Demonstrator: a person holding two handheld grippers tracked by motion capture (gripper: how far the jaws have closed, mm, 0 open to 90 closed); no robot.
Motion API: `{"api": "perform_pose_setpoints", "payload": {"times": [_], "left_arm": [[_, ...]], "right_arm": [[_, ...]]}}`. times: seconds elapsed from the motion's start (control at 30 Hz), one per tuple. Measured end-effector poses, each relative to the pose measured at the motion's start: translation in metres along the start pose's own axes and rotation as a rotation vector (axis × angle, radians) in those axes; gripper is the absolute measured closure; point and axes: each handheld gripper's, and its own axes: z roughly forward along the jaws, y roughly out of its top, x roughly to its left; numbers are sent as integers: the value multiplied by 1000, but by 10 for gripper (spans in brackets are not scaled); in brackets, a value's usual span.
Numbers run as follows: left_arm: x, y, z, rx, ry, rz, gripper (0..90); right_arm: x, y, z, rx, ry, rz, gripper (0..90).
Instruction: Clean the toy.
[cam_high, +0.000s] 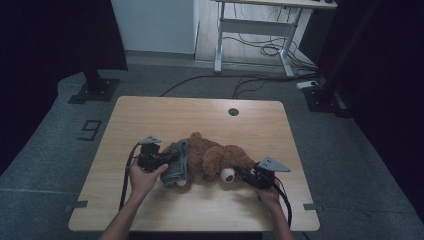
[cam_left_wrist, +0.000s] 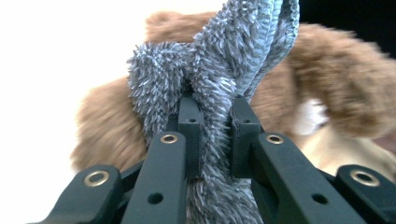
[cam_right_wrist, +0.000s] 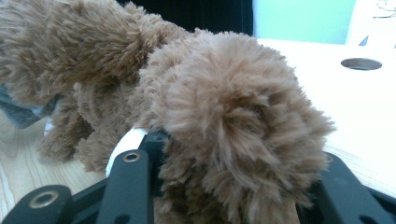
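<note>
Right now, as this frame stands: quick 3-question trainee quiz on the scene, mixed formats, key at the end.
1. True or false: the left gripper is shut on the grey fuzzy cloth.
2. Multiple choice: what does the right gripper hold? A) the table edge B) a part of the brown teddy bear C) a cable
3. Fill in: in the high view, the round hole in the table lies toward the ___ edge, beyond the bear.

Key: 1 true; 2 B; 3 far
</note>
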Motion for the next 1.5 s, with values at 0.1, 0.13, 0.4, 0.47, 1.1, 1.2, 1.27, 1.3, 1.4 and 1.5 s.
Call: {"api": "perform_pose_setpoints", "payload": {"times": [0.1, 0.13, 0.4, 0.47, 1.1, 1.2, 1.27, 1.3, 1.4, 1.5], "left_arm": [[12, -8, -2, 5, 35, -20, 783], [16, -11, -3, 10, 45, -27, 782], [17, -2, -25, -47, 110, -17, 782], [7, 9, -30, -70, 104, 9, 779], [-43, 37, 50, 21, -36, 65, 781], [-44, 26, 47, 1, -45, 80, 788], [-46, 18, 45, -21, -46, 90, 791], [-45, 15, 44, -33, -51, 87, 792], [-42, 6, 40, -58, -87, 61, 793], [-43, -1, 38, -73, -102, 62, 794]], "right_arm": [[0, 0, 0, 0, 0, 1, 538], [0, 0, 0, -1, 0, 2, 539], [-1, 0, 0, -3, -2, 7, 539], [-1, 0, 0, -4, -3, 9, 539], [3, 2, -1, 15, 10, -39, 485], [6, 7, -4, 40, 8, -48, 359], [10, 14, -7, 66, -13, -57, 277], [11, 16, -8, 72, -11, -51, 246], [12, 30, -16, 63, 32, 5, 201], [11, 48, -21, 41, 35, 50, 178]]}}
